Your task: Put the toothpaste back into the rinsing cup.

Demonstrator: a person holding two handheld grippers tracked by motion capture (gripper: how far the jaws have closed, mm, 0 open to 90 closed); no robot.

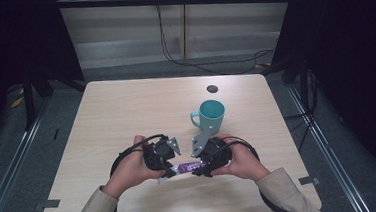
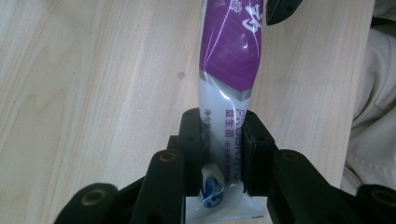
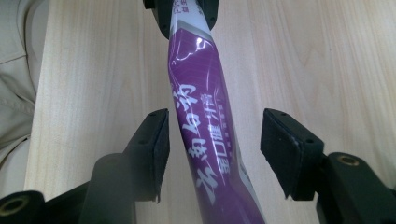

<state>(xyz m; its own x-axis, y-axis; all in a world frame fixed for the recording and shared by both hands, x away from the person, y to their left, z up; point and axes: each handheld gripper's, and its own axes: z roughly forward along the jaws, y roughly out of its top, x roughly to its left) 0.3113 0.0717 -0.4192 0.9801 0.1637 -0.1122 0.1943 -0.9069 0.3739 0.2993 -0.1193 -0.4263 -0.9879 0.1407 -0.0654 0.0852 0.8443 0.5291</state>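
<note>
Two grippers meet at purple tube: left gripper pinches white end; right gripper spread around it, pads clear.

The purple-and-white tube carries "PROBIOTIC" with Chinese characters "益生菌" on its white end; large white Chinese lettering runs along its purple part.

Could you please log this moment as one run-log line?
left gripper: shut on toothpaste tube | right gripper: jaws open, astride tube, not touching | teal mug: upright behind | table
</note>
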